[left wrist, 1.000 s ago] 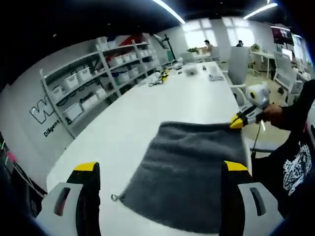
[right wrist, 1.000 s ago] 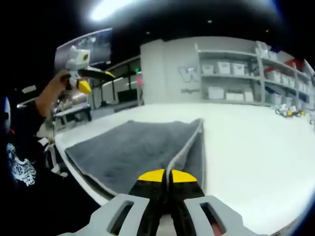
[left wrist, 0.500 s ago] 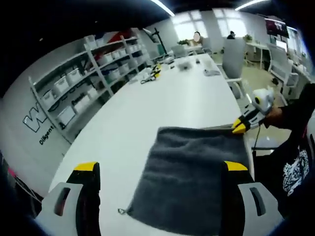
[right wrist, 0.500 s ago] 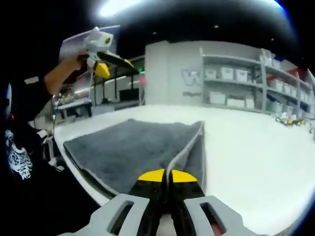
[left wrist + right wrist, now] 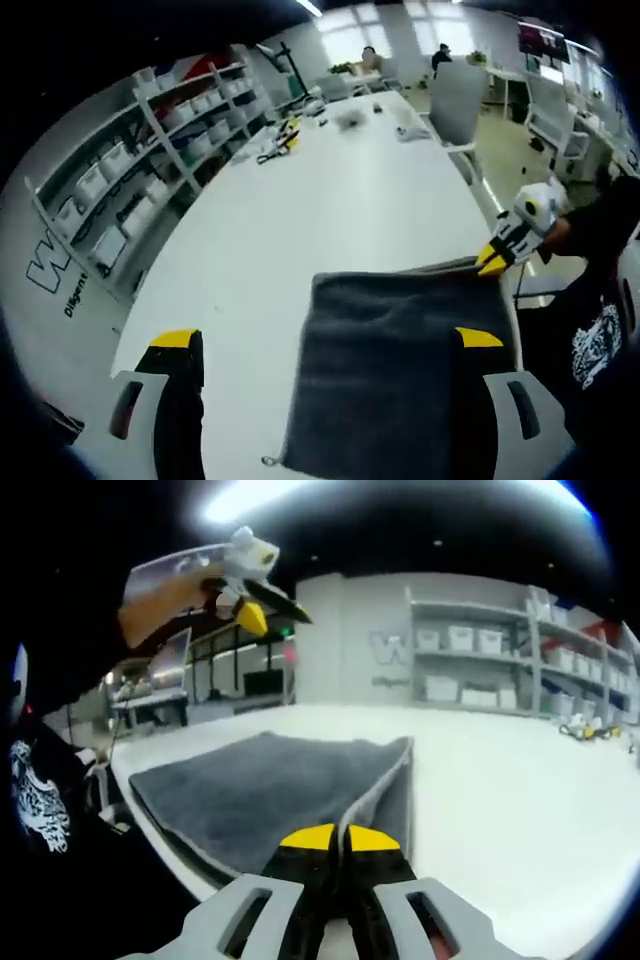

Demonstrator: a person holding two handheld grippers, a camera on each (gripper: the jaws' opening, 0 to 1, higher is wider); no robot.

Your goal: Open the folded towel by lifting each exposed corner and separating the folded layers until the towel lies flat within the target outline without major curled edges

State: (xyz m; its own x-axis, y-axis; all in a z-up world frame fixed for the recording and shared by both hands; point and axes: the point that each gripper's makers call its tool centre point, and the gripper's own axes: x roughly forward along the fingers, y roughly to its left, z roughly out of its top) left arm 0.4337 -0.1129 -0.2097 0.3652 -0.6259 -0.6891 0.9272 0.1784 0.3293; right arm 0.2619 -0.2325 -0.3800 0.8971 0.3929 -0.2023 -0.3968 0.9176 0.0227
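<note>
A grey towel [image 5: 400,370] lies folded on the white table [image 5: 300,220], close to the edge where the person stands. My left gripper [image 5: 328,345] hangs open in the air above the towel, with nothing between its yellow-tipped fingers. In the right gripper view the left gripper [image 5: 272,612] is held high at the upper left. My right gripper [image 5: 335,838] is shut on the towel's near corner, and the pale hem of the grey towel [image 5: 260,790] runs away from its jaws. From the left gripper view, that right gripper [image 5: 497,258] pinches the towel's far right corner.
Shelves with white bins [image 5: 120,190] line the wall beyond the table. Small tools [image 5: 275,140] lie far down the table, with a chair [image 5: 455,100] beside it. The person's black shirt [image 5: 600,340] is at the table's edge beside the towel.
My left gripper has risen higher above the towel and still stands open. The right gripper has stayed shut on the towel's corner, and the towel has barely moved.
</note>
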